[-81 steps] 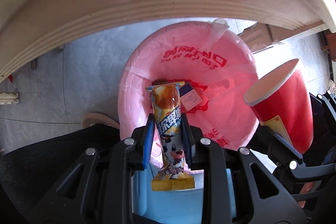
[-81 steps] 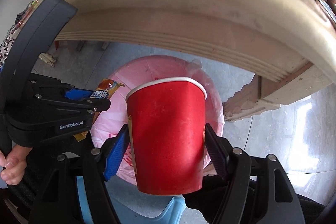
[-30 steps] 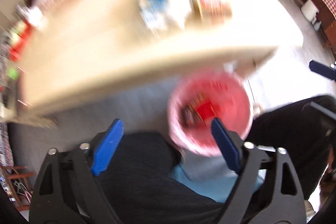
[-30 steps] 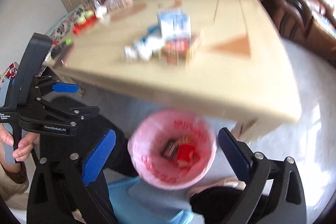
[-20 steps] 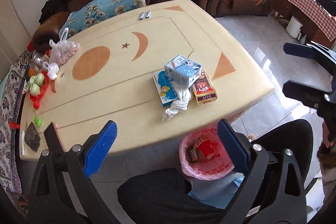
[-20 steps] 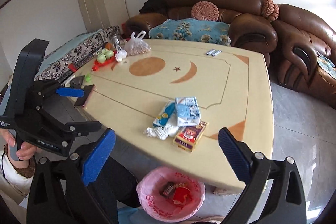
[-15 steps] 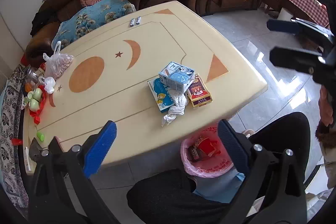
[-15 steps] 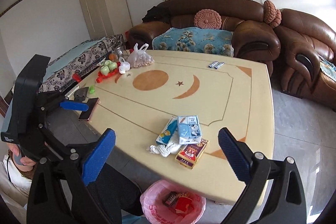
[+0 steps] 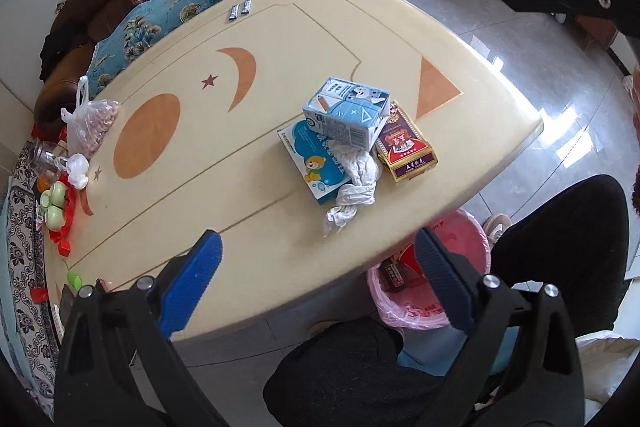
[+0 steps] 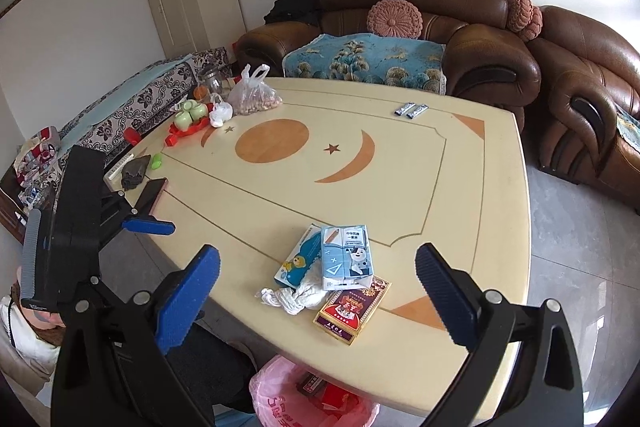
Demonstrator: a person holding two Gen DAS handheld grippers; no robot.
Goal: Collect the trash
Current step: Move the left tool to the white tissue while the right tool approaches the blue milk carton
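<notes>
— Tongs, status?
— My left gripper (image 9: 316,263): jaws just finished opening, wide, empty. My right gripper (image 10: 318,281): wide, empty too.
— Changes?
— Snack wrapper and red cup gone from my jaws, now in the pink-lined bin (image 9: 472,247) under the table (image 9: 280,47) edge.
— Remaining trash?
— Milk carton (image 9: 346,115), crumpled tissue (image 9: 356,187), red box (image 9: 406,149), blue packet (image 9: 310,163), clustered on the table.

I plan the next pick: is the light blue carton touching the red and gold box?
Touching: in the right wrist view the light blue carton rests its corner on the red and gold box.

Both wrist views above table (image 9: 248,7)
</notes>
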